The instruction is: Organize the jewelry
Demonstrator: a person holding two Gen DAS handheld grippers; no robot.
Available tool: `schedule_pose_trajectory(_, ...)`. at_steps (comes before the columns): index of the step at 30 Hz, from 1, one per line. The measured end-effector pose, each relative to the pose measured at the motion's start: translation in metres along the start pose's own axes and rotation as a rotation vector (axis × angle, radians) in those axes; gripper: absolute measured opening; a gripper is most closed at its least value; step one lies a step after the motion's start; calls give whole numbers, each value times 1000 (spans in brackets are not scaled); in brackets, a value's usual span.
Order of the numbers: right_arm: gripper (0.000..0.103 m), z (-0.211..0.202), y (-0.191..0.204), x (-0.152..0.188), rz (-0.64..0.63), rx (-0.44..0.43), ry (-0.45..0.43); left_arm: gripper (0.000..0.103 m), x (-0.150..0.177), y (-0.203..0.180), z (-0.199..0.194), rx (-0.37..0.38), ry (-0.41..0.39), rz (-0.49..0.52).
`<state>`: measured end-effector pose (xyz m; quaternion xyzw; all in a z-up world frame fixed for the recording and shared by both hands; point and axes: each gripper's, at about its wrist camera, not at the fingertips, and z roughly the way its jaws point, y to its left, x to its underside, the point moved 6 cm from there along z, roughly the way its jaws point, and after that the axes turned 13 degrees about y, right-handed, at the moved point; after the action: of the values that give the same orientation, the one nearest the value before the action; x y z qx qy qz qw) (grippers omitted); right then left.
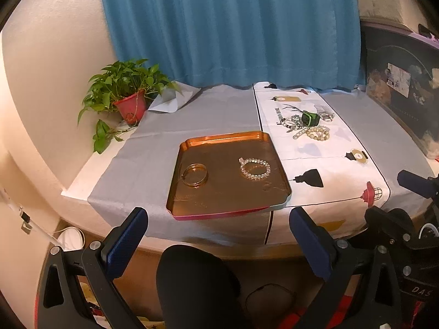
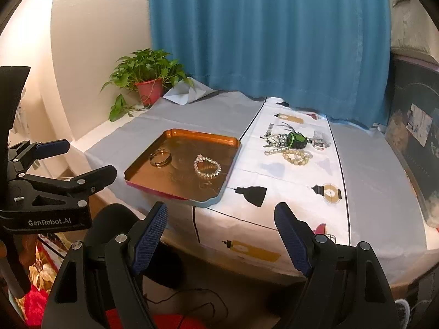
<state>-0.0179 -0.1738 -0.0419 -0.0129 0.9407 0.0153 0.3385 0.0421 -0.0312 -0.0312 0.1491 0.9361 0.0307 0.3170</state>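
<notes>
**A:** Jewelry first: where does the unsorted heap [image 2: 295, 146] lie? I see a cream bead bracelet [image 2: 297, 156], a chain, and something green and black, all bunched on the white printed cloth [image 2: 288, 181], on the far right part of the bench [image 2: 192, 115].

**B:** Right, and two pieces are already in the copper tray [image 2: 181, 137]: a gold bangle [image 2: 160, 158] on its left side and a clear bead bracelet [image 2: 207, 166] near the middle. The tray sits just left of the cloth's black border line.

**A:** So which claw is nearer the heap?

**B:** I judge the right claw [image 2: 221, 240]. From its camera the heap lies ahead, up and slightly right of the gap between the fingers, well apart. From the left claw [image 1: 219, 242] the heap lies farther right, with the tray straight ahead.

**A:** Are they holding anything?

**B:** No. Both stand wide apart and empty, hanging off the near edge of the bench, pointing down toward it.

**A:** Long axis?

**B:** The heap spreads left to right, roughly across the right claw's line of approach.
</notes>
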Motion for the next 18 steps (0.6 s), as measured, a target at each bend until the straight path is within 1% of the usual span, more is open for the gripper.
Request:
schedule_pose_trajectory(11, 80, 14, -10, 2, 22, -11, 24, 102, -4, -6, 14, 4, 24, 3)
schedule_pose_trajectory(18, 80, 27, -25, -1, 44, -15, 38, 102, -14, -10, 31, 2, 50, 1)
